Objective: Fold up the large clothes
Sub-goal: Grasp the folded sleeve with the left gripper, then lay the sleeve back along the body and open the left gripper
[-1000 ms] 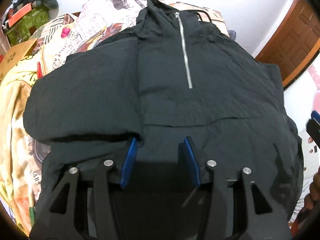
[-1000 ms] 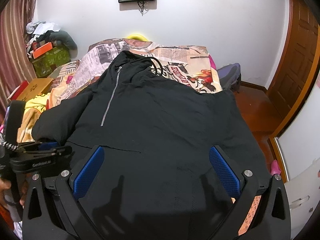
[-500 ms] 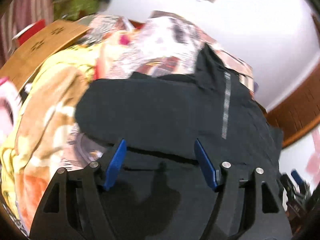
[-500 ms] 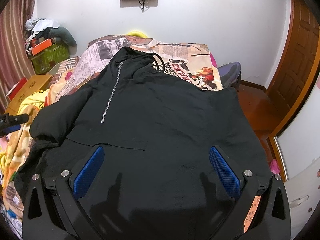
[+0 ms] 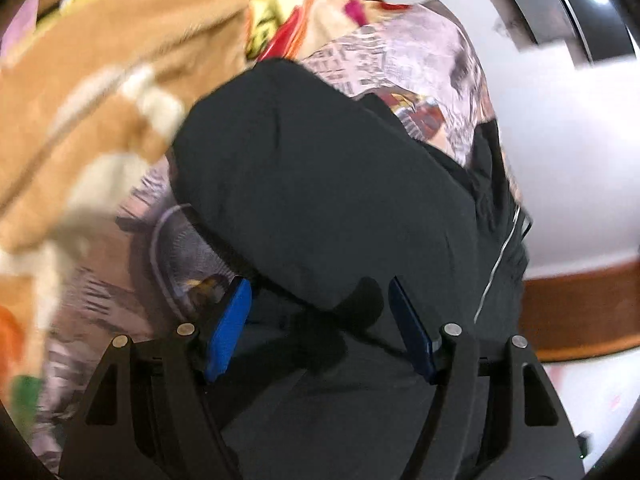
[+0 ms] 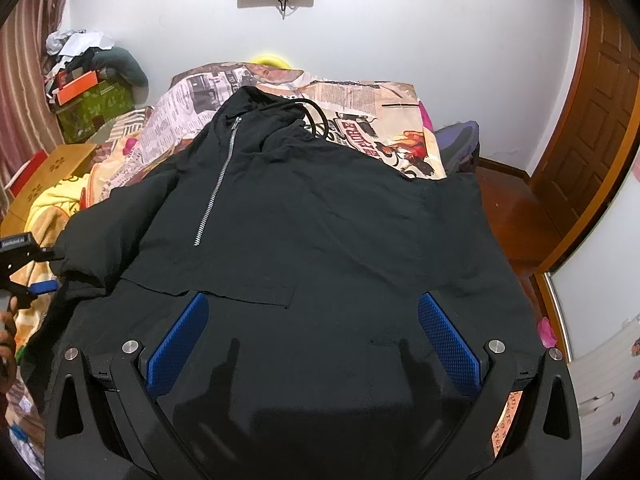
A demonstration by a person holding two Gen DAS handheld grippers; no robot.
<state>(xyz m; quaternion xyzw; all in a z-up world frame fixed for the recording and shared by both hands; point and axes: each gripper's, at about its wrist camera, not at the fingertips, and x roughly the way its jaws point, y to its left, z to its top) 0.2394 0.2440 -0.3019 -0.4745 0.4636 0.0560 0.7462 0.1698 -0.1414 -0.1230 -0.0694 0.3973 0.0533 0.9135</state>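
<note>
A black half-zip jacket point(image 6: 320, 200) lies spread face up on the bed, zipper point(image 6: 216, 188) left of centre. Its left sleeve point(image 5: 320, 180) is folded in across the body. My left gripper point(image 5: 320, 286) is open at the sleeve's lower edge, one blue pad point(image 5: 228, 332) over the bedsheet and the other over black cloth, neither pressing on it. The right wrist view shows that left gripper point(image 6: 36, 268) at the left edge, beside the sleeve. My right gripper point(image 6: 312, 300) hovers wide open above the jacket's lower front, holding nothing.
A tan and yellow blanket point(image 5: 100, 80) is bunched left of the jacket. The newspaper-print bedsheet point(image 6: 360, 100) shows beyond the collar. A cardboard box point(image 6: 60, 164) and green box point(image 6: 92, 108) stand at the left, a wooden door point(image 6: 592, 120) at the right.
My left gripper swung left from the jacket's lower front to the sleeve's edge, rolling as it went, and its jaws spread wider. The right gripper stayed put.
</note>
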